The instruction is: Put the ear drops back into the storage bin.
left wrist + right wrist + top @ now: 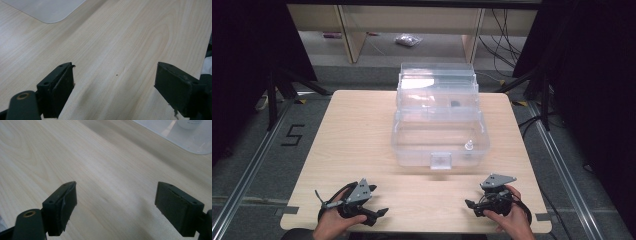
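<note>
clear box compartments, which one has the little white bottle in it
The lower front compartment of the clear box, nearest the person: the small white bottle stands at its right. The raised rear tray holds only a small dark item.

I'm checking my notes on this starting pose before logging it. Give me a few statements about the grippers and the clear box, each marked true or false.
1. The left gripper is open with bare table between its fingers. True.
2. The right gripper is shut on a small bottle. False: it is open and holds nothing.
3. The clear plastic box stands open, its lid tilted back. True.
4. The small white bottle lies on the table outside the box. False: it stands inside the box, near its front right corner.
</note>
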The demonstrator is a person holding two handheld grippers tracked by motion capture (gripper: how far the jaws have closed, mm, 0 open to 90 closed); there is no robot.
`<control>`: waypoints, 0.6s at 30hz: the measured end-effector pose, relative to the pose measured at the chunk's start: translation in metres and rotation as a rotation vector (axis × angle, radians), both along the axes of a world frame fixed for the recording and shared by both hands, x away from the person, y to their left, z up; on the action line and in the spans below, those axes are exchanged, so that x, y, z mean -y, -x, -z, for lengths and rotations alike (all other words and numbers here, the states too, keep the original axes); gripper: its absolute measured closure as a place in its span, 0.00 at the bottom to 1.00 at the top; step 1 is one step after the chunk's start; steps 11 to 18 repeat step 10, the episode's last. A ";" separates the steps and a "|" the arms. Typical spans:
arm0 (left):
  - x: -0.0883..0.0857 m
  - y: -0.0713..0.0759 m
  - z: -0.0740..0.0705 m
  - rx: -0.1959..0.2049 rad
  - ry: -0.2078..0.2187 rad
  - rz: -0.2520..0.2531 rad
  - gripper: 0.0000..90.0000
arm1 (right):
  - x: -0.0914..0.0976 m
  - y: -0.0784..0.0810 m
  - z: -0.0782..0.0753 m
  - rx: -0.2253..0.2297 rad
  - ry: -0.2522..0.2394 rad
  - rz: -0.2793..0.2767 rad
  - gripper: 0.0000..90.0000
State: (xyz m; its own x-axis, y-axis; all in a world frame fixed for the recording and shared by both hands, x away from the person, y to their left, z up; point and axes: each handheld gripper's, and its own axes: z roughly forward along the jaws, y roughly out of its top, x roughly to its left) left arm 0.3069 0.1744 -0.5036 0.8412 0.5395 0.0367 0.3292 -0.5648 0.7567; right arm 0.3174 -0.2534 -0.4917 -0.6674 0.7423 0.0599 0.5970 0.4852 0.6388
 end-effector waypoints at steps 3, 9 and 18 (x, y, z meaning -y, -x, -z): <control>0.000 0.000 0.000 -0.003 -0.001 0.000 0.17 | 0.000 -0.001 0.002 0.016 -0.006 -0.001 0.21; 0.000 0.000 0.000 -0.003 0.001 -0.002 0.17 | 0.002 -0.002 -0.001 0.006 0.008 -0.013 0.20; 0.000 0.000 0.000 -0.003 0.000 -0.002 0.17 | 0.001 -0.002 0.000 0.012 -0.001 -0.008 0.20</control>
